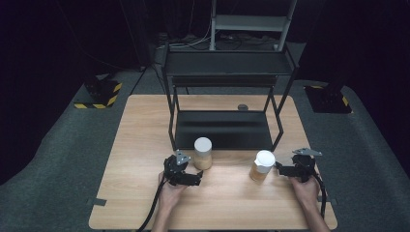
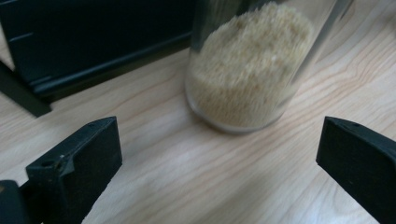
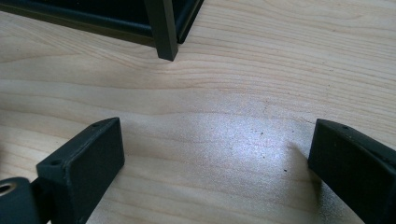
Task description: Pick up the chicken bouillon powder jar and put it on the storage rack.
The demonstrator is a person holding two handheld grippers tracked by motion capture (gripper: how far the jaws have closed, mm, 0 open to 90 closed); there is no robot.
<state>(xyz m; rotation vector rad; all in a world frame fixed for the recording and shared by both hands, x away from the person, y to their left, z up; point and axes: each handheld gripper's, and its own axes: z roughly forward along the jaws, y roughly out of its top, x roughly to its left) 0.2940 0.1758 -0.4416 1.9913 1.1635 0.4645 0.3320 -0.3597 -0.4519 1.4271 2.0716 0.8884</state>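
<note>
- The left gripper (image 1: 199, 177) lay low on the wooden table (image 1: 140, 145), its jaws spread wide and holding nothing.
- Just ahead of it stood a grain-filled jar (image 1: 203, 153) with a pale lid, upright in front of the black shelf rack (image 1: 227, 72); in the left gripper view the jar (image 2: 247, 70) sat beyond the jaw tips, apart from both.
- A second, white-lidded jar (image 1: 261, 166) stood further right, near the rack's front right leg.
- The right gripper (image 1: 279, 168) rested just beside that jar, jaws released, with bare wood between them in the right gripper view.
</note>
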